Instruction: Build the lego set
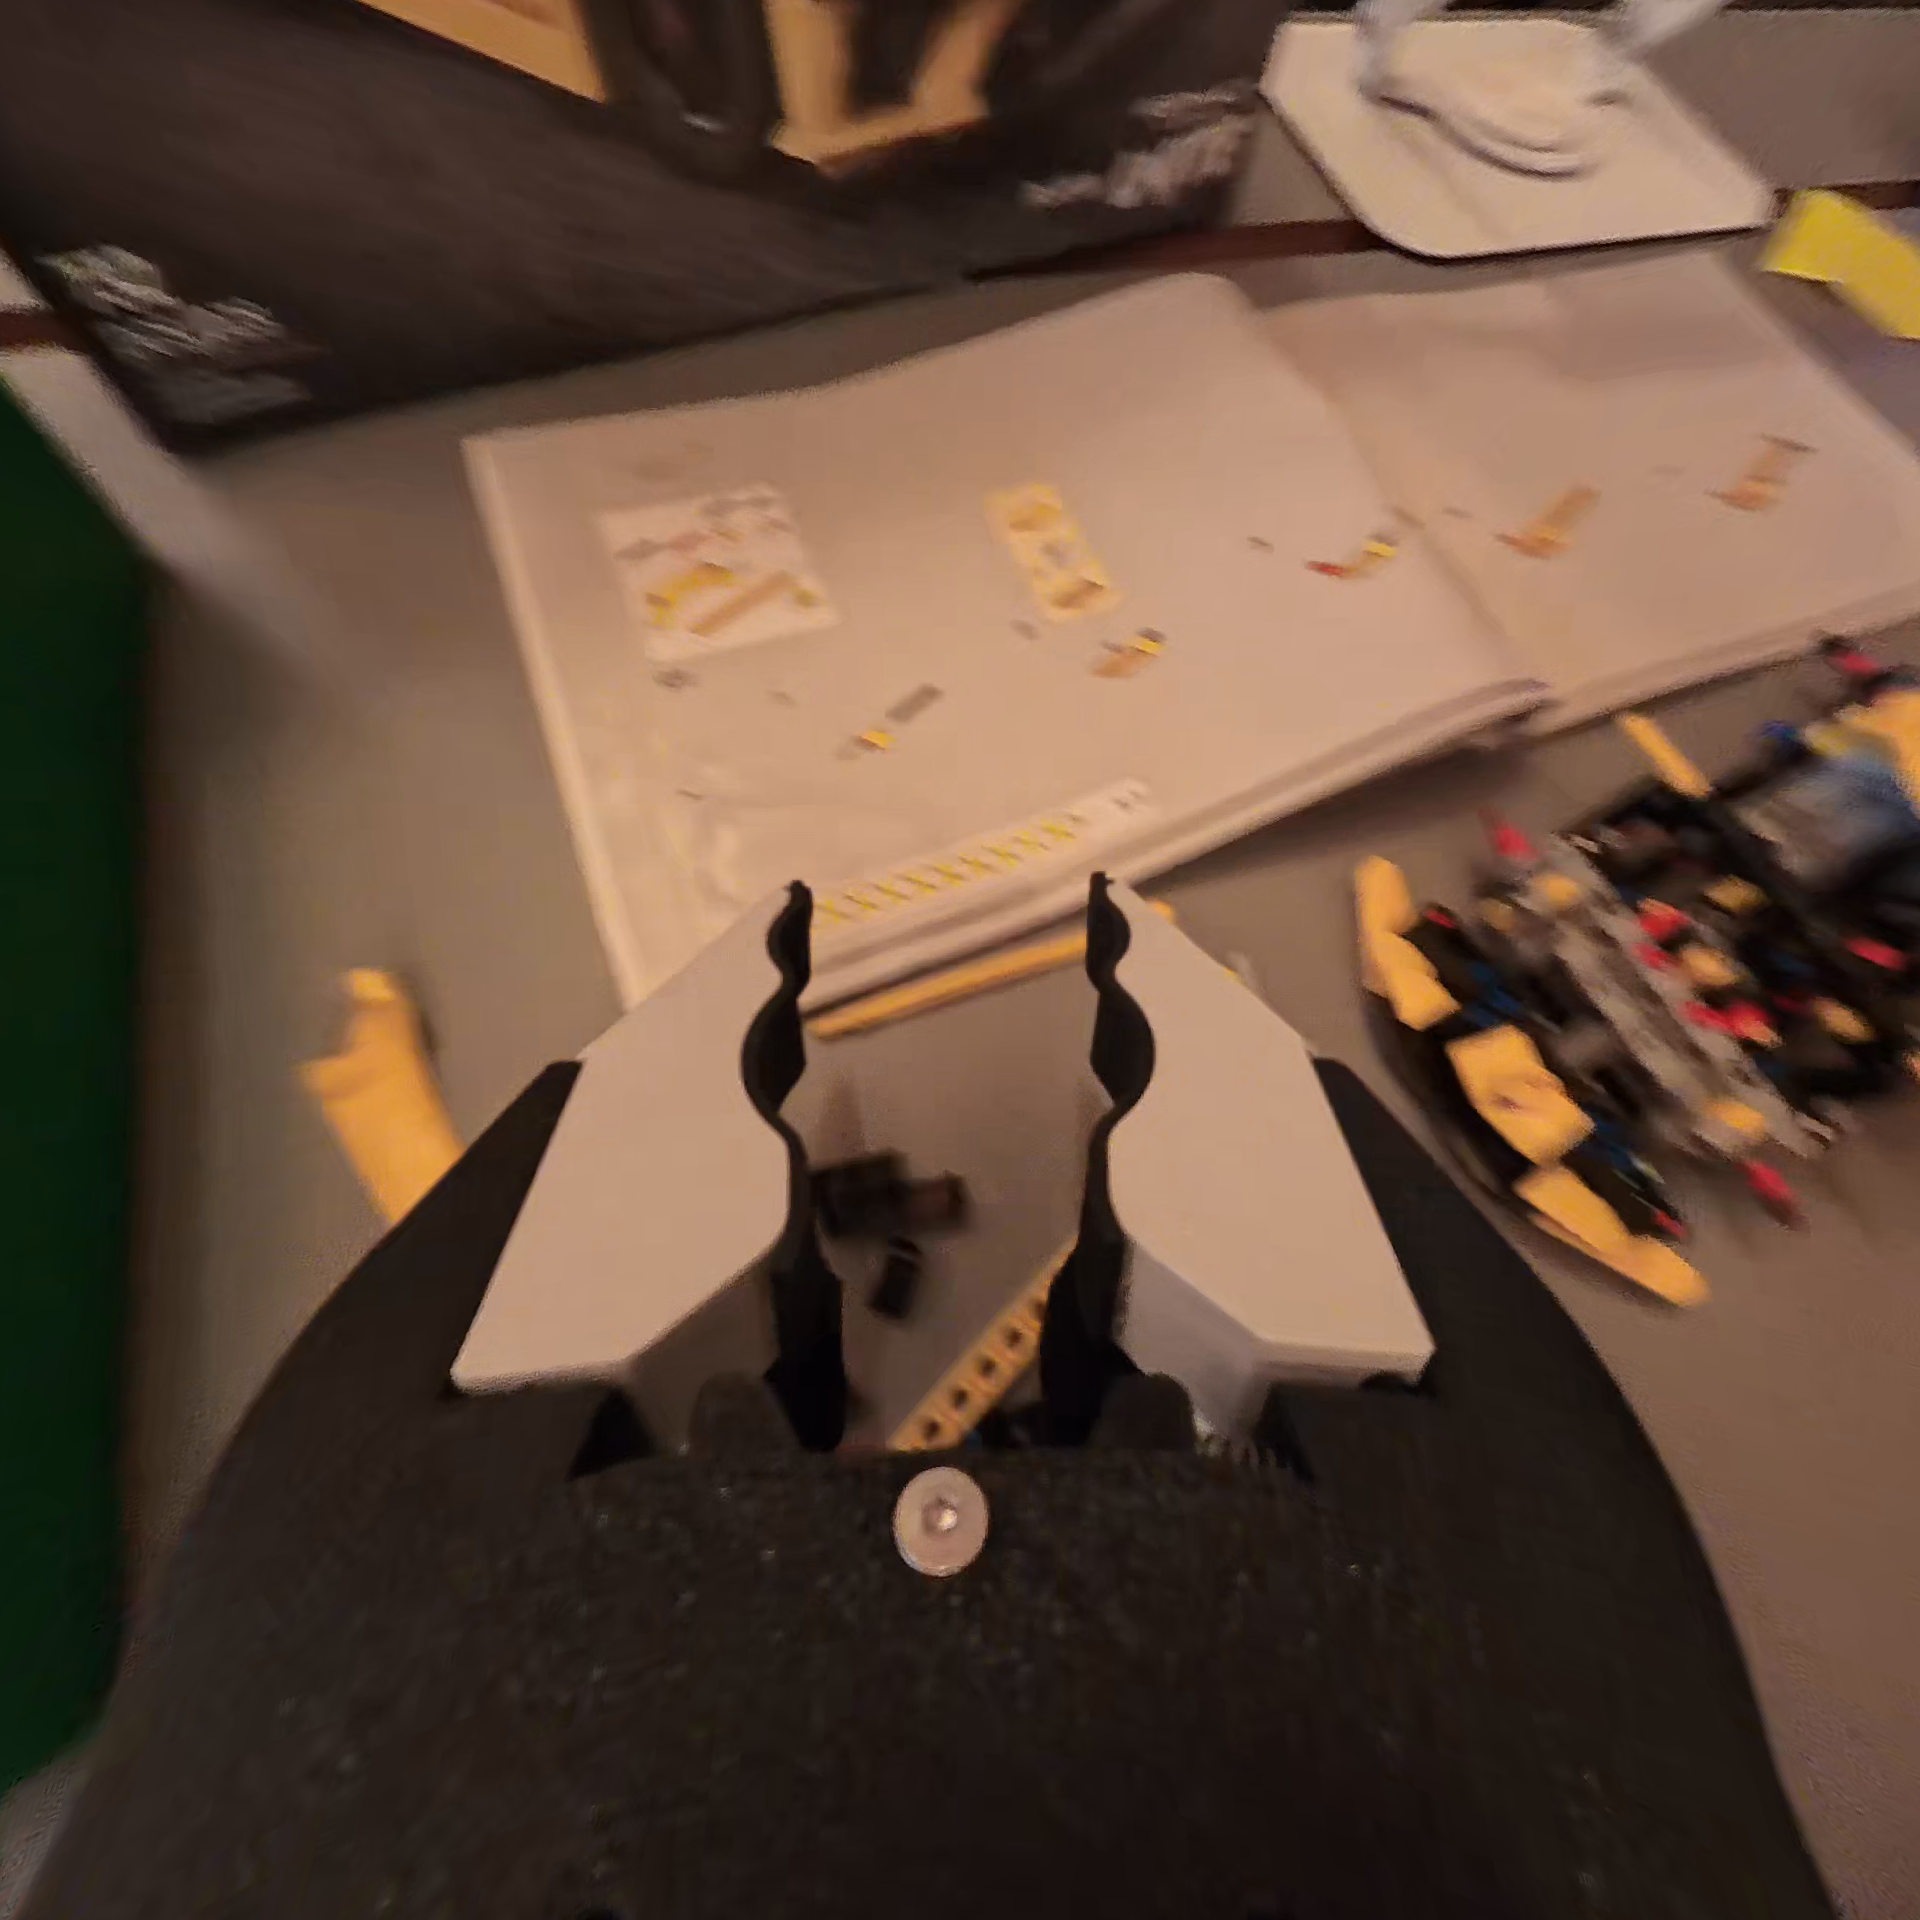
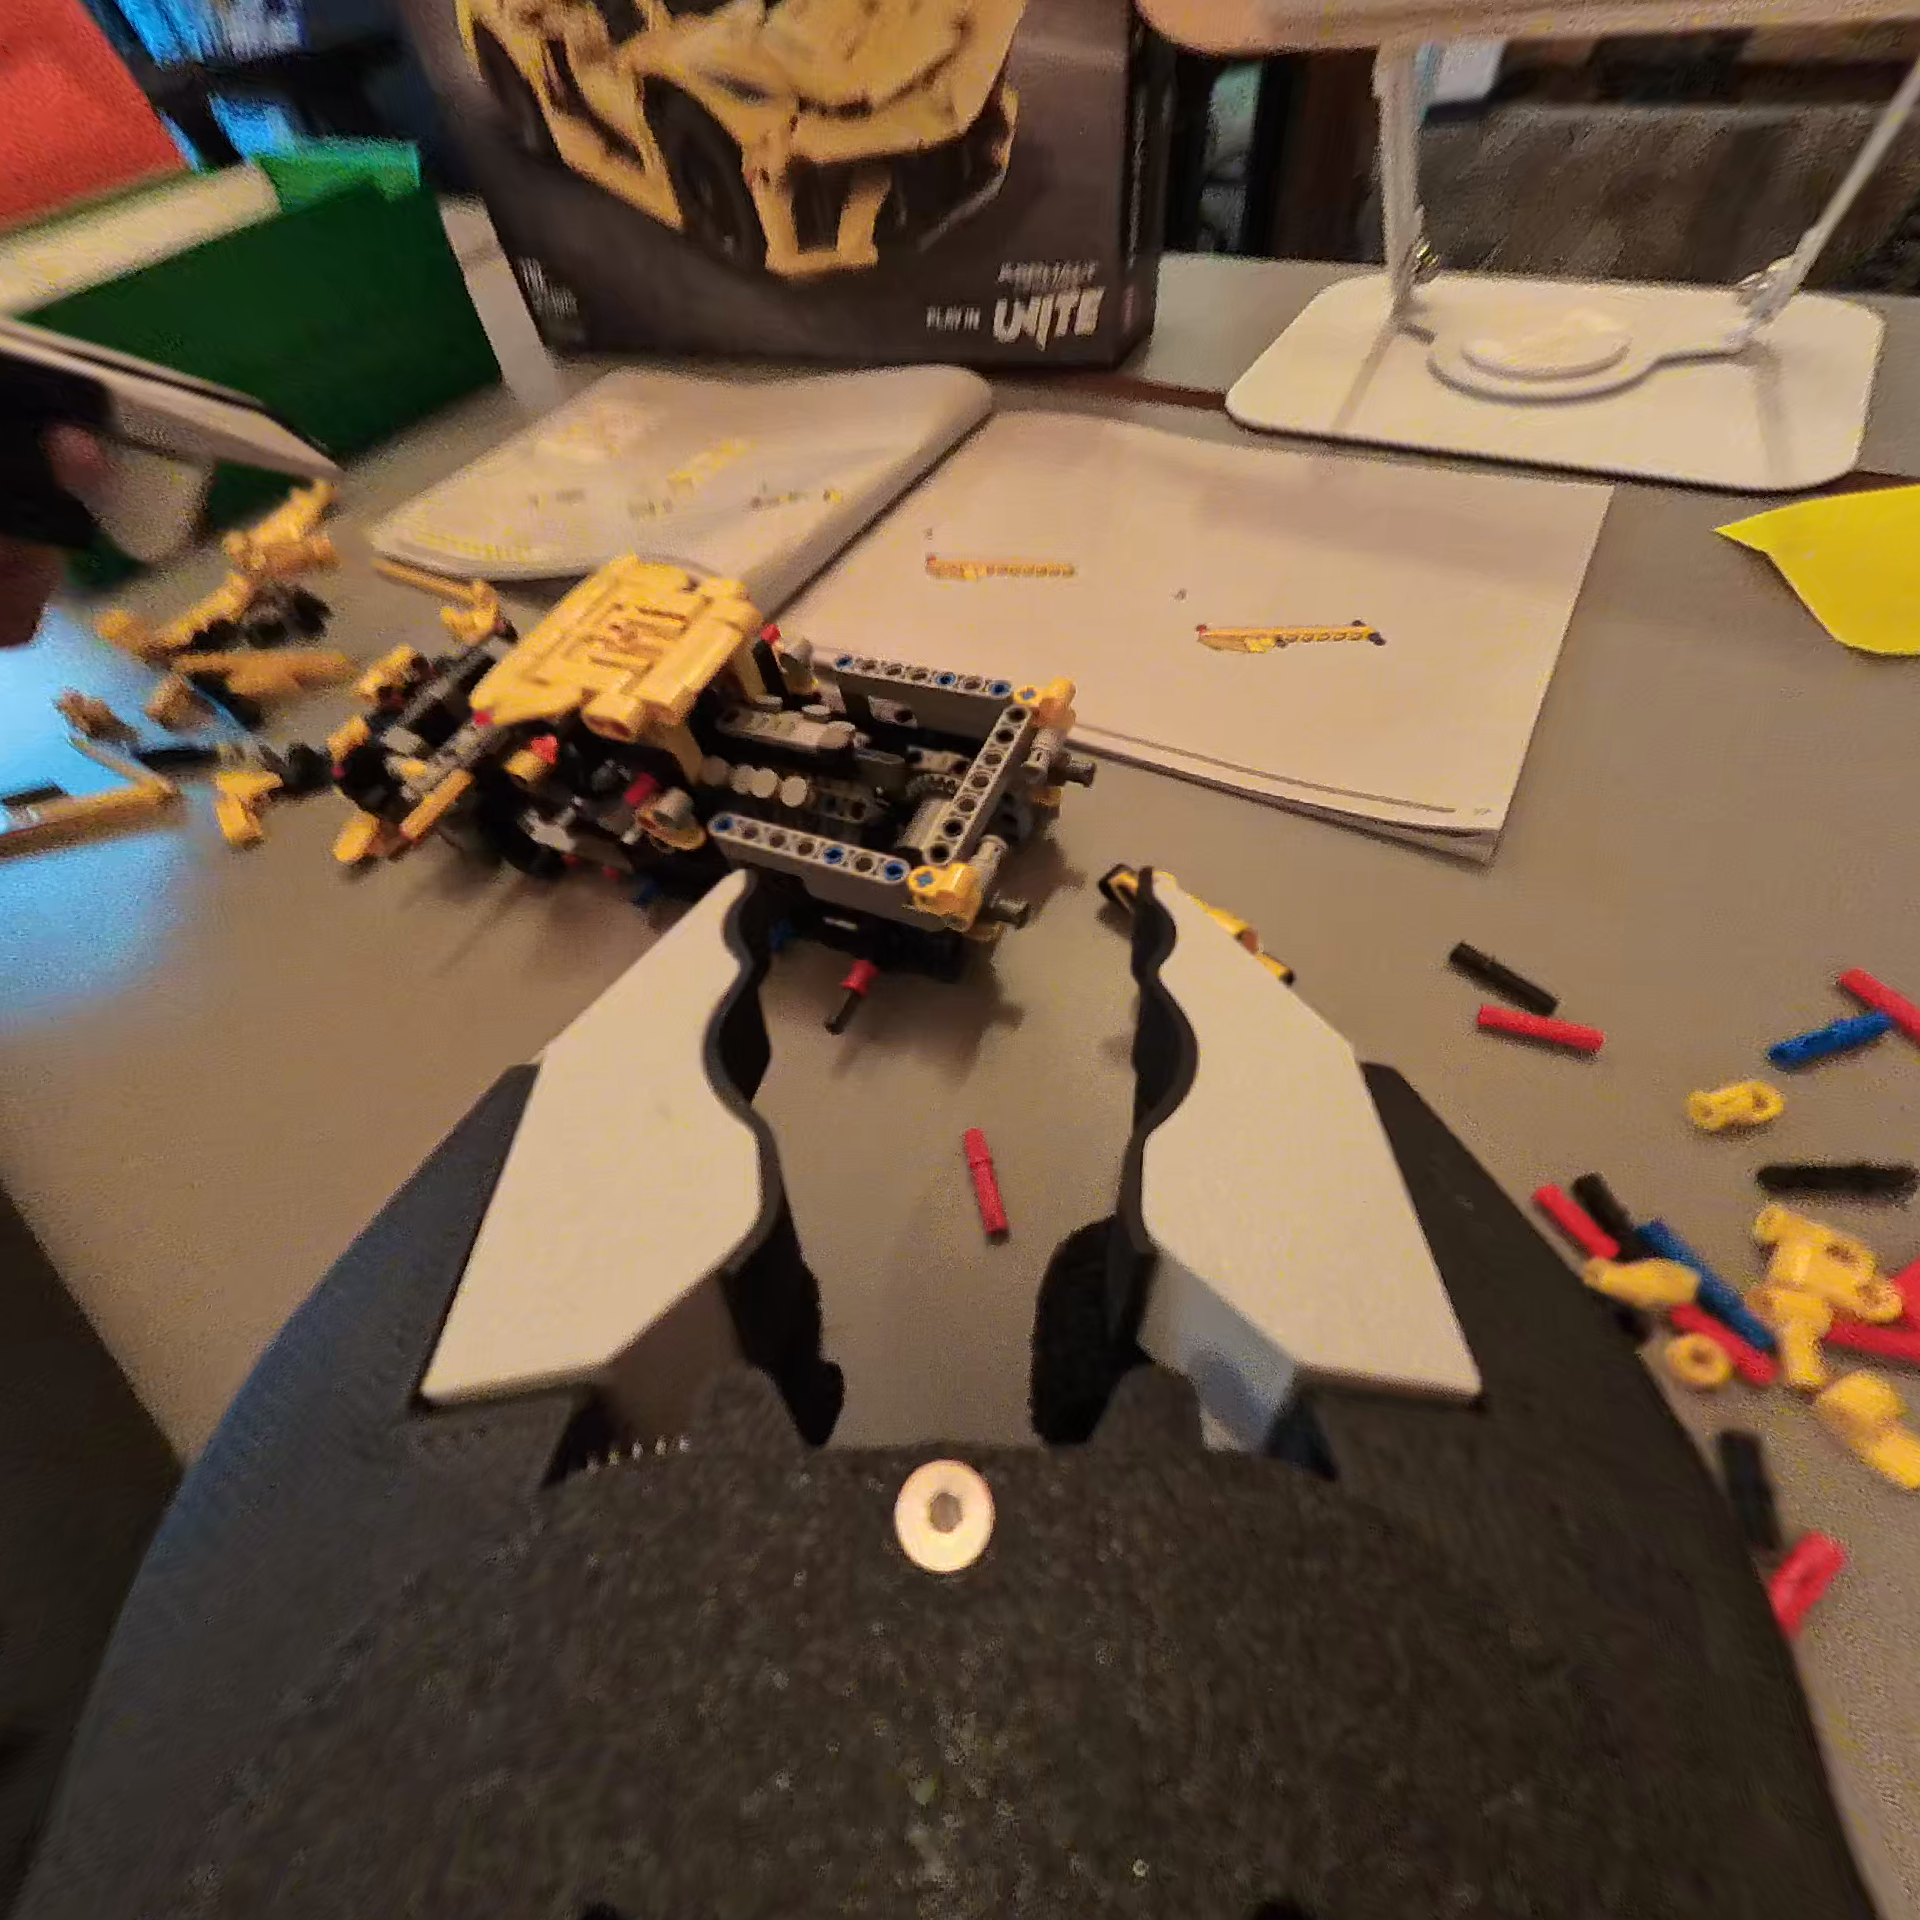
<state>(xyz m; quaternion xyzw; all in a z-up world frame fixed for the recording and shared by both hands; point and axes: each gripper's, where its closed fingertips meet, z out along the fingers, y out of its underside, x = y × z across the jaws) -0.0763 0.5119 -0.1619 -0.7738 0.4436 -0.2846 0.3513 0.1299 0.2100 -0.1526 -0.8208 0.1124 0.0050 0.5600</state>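
The part-built yellow, black and grey car model (image 2: 727, 758) sits on the grey table in the right wrist view, just beyond my open, empty right gripper (image 2: 940, 883). A red pin (image 2: 984, 1182) lies on the table between its fingers. In the blurred left wrist view the model (image 1: 1621, 997) lies to the right. My left gripper (image 1: 948, 899) is open and empty over small black pieces (image 1: 883, 1205) and a yellow holed beam (image 1: 987, 1371), with its tips near the open instruction book (image 1: 1039, 582). The left gripper also shows at the far left of the right wrist view (image 2: 156, 426).
The dark set box (image 2: 810, 177) stands at the back, a green box (image 2: 312, 301) to its left. A white lamp base (image 2: 1558, 384) sits at back right, beside yellow paper (image 2: 1839, 571). Loose red, blue, black and yellow pieces (image 2: 1766, 1278) lie right; yellow parts (image 2: 229, 644) lie left.
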